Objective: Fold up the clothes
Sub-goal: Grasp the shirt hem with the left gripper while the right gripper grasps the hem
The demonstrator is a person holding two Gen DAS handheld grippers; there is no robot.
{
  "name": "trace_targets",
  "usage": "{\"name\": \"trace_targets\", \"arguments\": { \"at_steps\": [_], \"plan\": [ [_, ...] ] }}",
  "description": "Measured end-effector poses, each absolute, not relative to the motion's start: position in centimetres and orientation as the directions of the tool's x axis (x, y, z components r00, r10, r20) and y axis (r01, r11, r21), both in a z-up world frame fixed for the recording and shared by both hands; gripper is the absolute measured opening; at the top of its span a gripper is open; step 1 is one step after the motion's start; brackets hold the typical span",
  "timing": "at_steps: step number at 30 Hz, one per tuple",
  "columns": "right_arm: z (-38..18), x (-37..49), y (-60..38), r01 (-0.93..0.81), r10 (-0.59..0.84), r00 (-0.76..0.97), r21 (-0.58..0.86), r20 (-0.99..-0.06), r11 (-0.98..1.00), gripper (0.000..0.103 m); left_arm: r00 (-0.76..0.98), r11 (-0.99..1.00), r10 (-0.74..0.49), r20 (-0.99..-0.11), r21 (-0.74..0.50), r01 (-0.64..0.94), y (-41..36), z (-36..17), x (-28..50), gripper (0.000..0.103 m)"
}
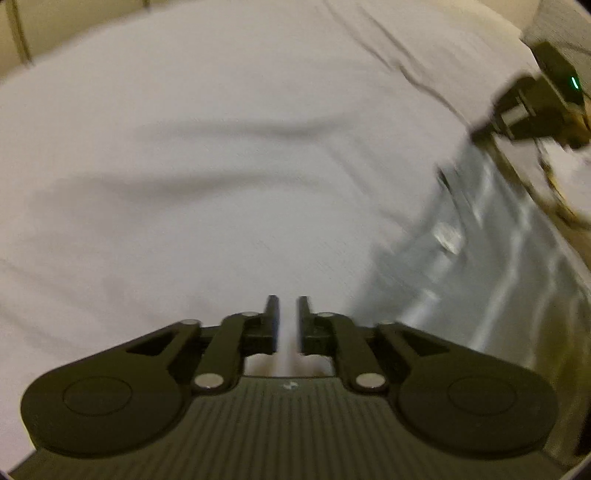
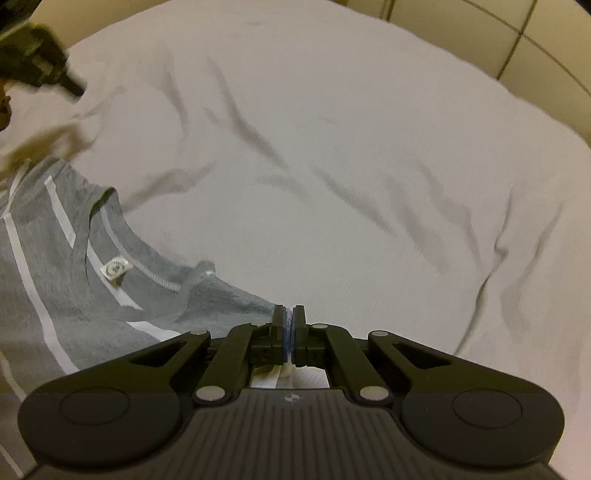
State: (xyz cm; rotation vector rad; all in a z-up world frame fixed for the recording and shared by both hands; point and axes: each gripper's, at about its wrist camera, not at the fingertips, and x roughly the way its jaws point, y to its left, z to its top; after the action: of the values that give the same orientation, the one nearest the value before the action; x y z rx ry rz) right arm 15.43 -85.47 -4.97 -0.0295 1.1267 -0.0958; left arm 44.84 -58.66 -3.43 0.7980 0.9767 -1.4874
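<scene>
A grey T-shirt with white stripes (image 2: 74, 280) lies on a white sheet (image 2: 332, 147) at the left of the right wrist view, its neck label showing. My right gripper (image 2: 288, 314) is shut at the shirt's shoulder edge; whether cloth is pinched between the pads is hard to tell. My left gripper (image 1: 287, 302) has a narrow gap between its fingers, with only white sheet (image 1: 221, 166) under them. The grey shirt (image 1: 480, 258) shows blurred at the right of the left wrist view. The other gripper shows in each view: the right one (image 1: 532, 107) and the left one (image 2: 40, 66).
The white sheet is wrinkled across the middle. Beige tiled floor (image 2: 517, 33) shows beyond the far edge of the sheet, and again in the left wrist view (image 1: 44, 22).
</scene>
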Motion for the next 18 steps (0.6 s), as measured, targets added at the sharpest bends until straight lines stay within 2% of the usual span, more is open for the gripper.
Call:
{"name": "trace_targets", "arguments": {
  "at_steps": [2, 4, 5, 7, 8, 14, 18],
  "plan": [
    [-5.4, 14.8, -85.9, 0.083, -0.086, 0.413, -0.057, -0.907, 0.995, 0.000, -0.168, -0.037, -0.380, -0.910, -0.167, 0.985, -58.2, -5.6, 43.8, 0.039],
    [-5.8, 14.3, -86.1, 0.091, -0.090, 0.399, -0.059, -0.913, 0.994, 0.000, -0.180, -0.027, -0.349, -0.920, -0.182, 0.983, -57.9, -7.0, 43.3, 0.041],
    [-6.0, 14.1, -86.2, 0.094, -0.092, 0.392, -0.060, -0.915, 0.994, 0.000, -0.186, -0.023, -0.333, -0.924, -0.190, 0.982, -57.8, -7.7, 43.0, 0.039],
    [-6.2, 13.6, -86.3, 0.101, -0.094, 0.383, -0.060, -0.919, 0.993, 0.000, -0.192, -0.053, -0.302, -0.934, -0.184, 0.981, -57.3, -7.9, 42.5, 0.009],
    [-6.2, 13.5, -86.2, 0.105, -0.097, 0.384, -0.061, -0.918, 0.993, 0.000, -0.173, -0.079, -0.296, -0.939, -0.157, 0.984, -56.8, -7.5, 42.6, 0.000],
    [-4.1, 12.9, -85.0, 0.130, -0.139, 0.427, -0.091, -0.893, 0.987, 0.000, -0.091, -0.006, -0.482, -0.871, -0.100, 0.995, -54.2, -0.7, 43.7, 0.000],
    [-0.6, 13.2, -84.3, 0.140, -0.169, 0.495, -0.113, -0.852, 0.984, 0.000, -0.049, -0.008, -0.528, -0.848, -0.053, 0.999, -54.1, 2.4, 44.8, 0.000]
  ]
}}
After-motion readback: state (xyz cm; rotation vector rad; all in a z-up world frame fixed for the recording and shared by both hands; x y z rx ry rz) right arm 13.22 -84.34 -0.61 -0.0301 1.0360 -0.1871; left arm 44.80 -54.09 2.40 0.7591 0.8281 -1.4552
